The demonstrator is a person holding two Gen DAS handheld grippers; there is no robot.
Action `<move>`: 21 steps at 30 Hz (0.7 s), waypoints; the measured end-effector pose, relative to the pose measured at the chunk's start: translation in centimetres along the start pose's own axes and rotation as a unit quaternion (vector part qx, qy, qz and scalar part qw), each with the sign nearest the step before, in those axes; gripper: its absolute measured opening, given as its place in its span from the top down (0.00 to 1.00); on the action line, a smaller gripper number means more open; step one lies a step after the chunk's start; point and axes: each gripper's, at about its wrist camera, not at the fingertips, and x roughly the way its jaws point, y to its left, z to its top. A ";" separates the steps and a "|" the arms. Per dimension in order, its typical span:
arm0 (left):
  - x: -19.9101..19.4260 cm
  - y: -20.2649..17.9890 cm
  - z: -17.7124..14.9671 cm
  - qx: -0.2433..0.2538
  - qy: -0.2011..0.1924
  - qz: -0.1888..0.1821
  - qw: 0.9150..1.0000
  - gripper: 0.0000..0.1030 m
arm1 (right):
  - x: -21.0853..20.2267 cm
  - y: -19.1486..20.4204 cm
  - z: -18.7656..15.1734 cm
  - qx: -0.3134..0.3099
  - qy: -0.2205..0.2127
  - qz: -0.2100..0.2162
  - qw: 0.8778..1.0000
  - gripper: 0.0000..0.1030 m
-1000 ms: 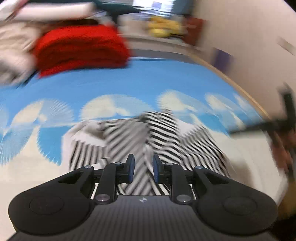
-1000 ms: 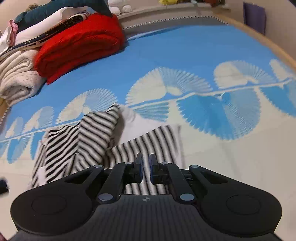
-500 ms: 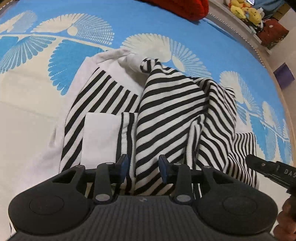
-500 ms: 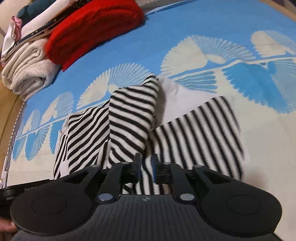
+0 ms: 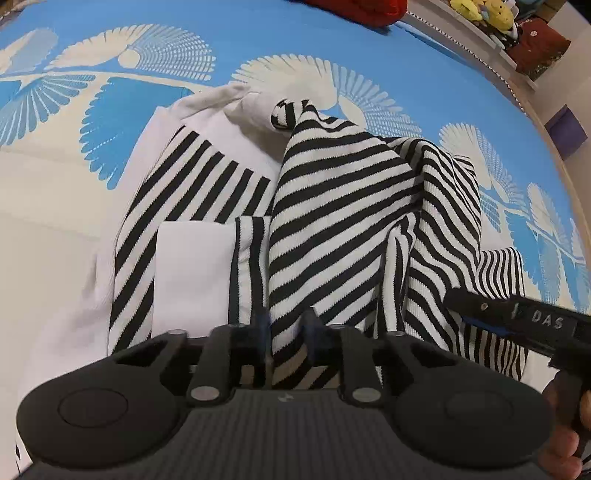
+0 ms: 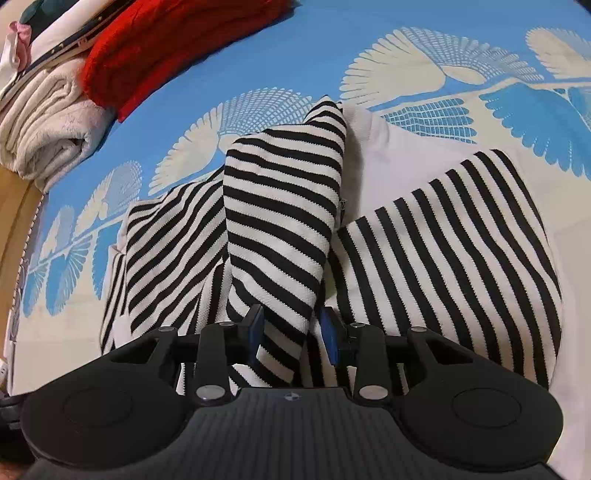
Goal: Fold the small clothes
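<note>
Right at the near edge, the left gripper (image 5: 286,332) points steeply down with a fold of the striped garment (image 5: 343,206) running between its blue pads; its jaws are closing and look pinched on the cloth, though blur hides the contact. The right gripper (image 6: 291,328) also points down over the same black-and-white garment (image 6: 280,221); its jaws are opening, and a striped flap lies between the pads with a gap showing on the right side. In the left view the right gripper (image 5: 517,317) reaches in from the lower right over the garment's narrow-striped edge, with fingers (image 5: 561,443) of the hand holding it at the corner.

The garment lies rumpled, partly folded over itself, on a bedspread (image 5: 240,33) printed blue with cream fan shapes. Farther off, a red knit (image 6: 177,48) and a pale folded towel (image 6: 44,122) are stacked at the bedspread's edge. Yellow soft toys (image 5: 484,14) sit on a ledge beyond.
</note>
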 end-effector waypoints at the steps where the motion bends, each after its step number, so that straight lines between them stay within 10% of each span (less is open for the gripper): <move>1: 0.1 0.0 0.0 0.001 -0.001 -0.001 1.000 0.93 | 0.2 0.0 -0.1 0.000 0.002 -0.002 1.000 0.66; 4: 0.2 -0.6 0.0 0.017 -0.002 0.002 1.000 0.98 | 0.4 0.1 -0.3 0.000 -0.002 0.005 1.000 1.00; 10: -2.8 -0.2 1.3 -0.003 -0.095 -0.052 0.994 0.99 | -4.1 -1.0 1.0 0.055 -0.103 0.060 0.991 1.00; 15: -8.8 2.5 2.2 -0.033 -0.255 -0.098 0.961 0.99 | -13.5 -2.4 1.5 0.066 -0.312 0.117 0.941 1.00; 18: -8.2 4.2 2.4 -0.064 -0.220 -0.085 0.970 0.99 | -13.7 -3.7 1.5 0.085 -0.266 0.124 0.952 1.00; 21: -4.7 5.4 2.2 -0.082 -0.073 -0.036 0.993 0.99 | -11.2 -4.3 1.1 0.092 -0.154 0.043 0.983 1.00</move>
